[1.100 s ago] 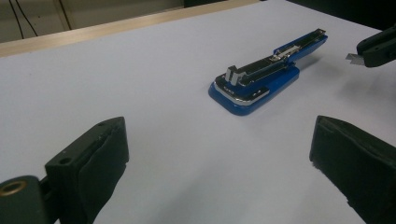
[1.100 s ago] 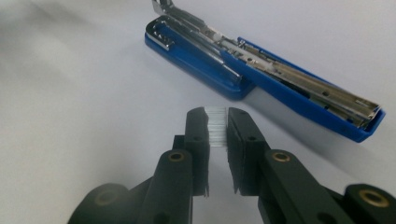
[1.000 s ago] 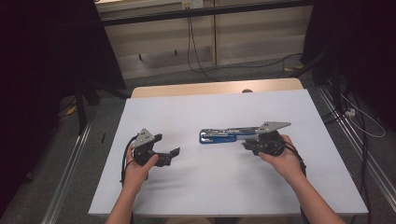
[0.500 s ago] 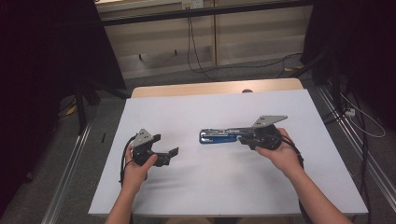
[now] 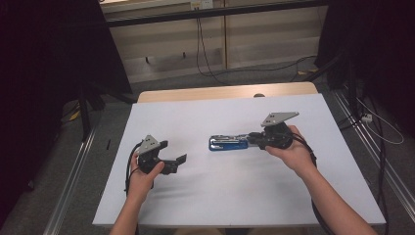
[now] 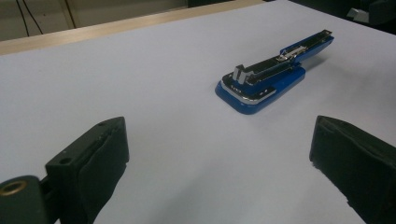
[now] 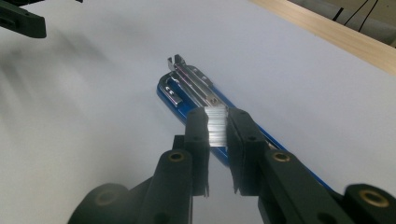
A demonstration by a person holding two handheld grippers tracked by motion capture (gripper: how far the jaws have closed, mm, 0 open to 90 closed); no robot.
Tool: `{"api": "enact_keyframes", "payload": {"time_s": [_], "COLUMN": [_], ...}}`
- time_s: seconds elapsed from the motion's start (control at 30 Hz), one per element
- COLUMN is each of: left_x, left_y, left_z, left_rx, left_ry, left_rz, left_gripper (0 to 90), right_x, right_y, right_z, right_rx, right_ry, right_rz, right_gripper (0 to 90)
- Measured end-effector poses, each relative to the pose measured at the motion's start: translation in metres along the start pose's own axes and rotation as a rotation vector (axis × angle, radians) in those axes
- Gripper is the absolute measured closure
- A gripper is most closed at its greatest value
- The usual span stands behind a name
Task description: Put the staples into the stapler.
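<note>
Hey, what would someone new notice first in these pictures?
First, the blue stapler lying opened out mid-table on the white tabletop. Next, the right tongs pinch a silvery strip of staples just above the stapler's open metal track. The left tongs wait spread wide at the table's left, holding nothing.

My right gripper (image 5: 255, 139) meets the blue stapler (image 5: 228, 143) on the white table (image 5: 205, 196); my left gripper (image 5: 177, 162) rests well apart, jaws spread.
</note>
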State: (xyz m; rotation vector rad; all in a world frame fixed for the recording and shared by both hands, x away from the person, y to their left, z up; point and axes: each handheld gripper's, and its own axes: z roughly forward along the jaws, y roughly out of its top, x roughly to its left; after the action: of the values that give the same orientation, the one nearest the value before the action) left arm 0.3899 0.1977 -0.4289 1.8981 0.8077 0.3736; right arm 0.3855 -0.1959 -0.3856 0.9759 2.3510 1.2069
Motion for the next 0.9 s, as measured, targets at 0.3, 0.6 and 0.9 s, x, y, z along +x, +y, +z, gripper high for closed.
{"api": "enact_keyframes", "payload": {"time_s": [0.3,0.6,0.9], "left_x": [0.001,0.001,0.001], "left_y": [0.000,0.000,-0.002], "left_z": [-0.002,-0.003,-0.005], "left_rx": [-0.001,0.005,0.003], "left_ry": [0.002,-0.002,0.004], "left_rz": [-0.008,-0.006,-0.012], "left_gripper": [5.0,5.1,5.1], "right_x": [-0.003,-0.009,-0.013], "right_y": [0.010,0.017,0.023], "right_z": [0.002,0.004,0.012], "right_rx": [-0.017,-0.021,-0.021], "right_ry": [0.026,0.043,0.069], "right_rz": [-0.027,-0.040,-0.058], "right_gripper": [79.7,79.8,79.8]}}
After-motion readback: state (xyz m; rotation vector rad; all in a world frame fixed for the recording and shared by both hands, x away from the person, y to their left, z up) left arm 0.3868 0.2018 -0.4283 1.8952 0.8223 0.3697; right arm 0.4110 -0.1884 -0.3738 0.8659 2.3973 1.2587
